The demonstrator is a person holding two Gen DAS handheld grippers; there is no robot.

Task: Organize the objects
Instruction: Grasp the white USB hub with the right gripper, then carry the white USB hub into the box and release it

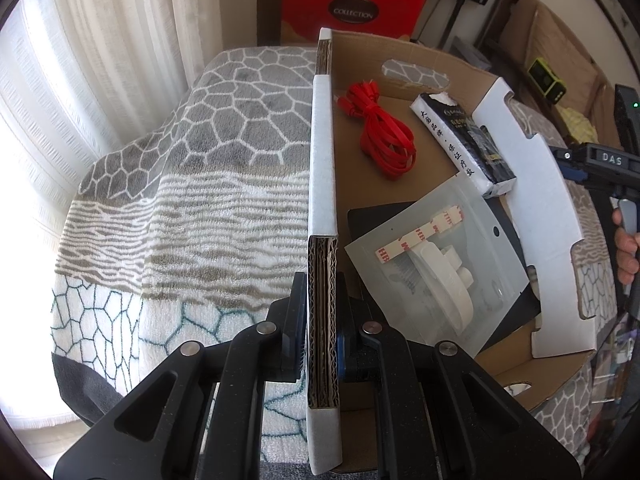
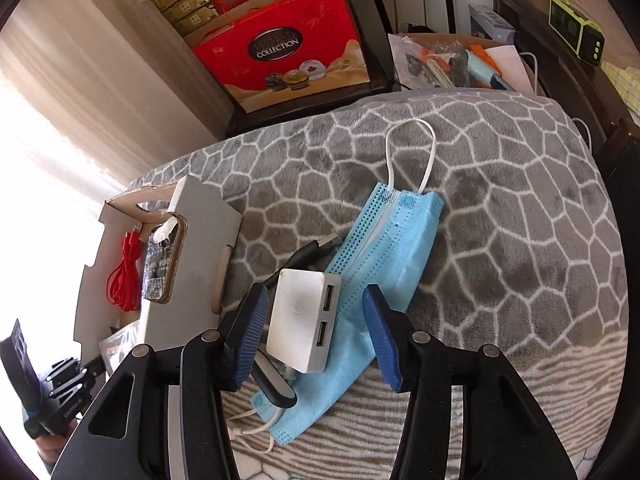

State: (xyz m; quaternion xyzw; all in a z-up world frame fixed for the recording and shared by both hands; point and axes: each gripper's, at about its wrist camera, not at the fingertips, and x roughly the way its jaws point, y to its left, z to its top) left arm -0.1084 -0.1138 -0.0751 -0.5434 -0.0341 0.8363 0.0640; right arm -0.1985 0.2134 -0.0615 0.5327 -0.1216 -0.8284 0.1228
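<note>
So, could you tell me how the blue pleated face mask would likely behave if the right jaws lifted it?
The blue pleated face mask looks thin and soft, so it would probably droop. The white USB hub lies on it, so it might slide off. The mask's white ear loop could snag.

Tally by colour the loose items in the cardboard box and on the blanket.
Red: 1, cable
Black-and-white: 1, tissue pack
Clear: 1, bagged hook
White: 1, USB hub
Blue: 1, face mask
Total: 5
</note>
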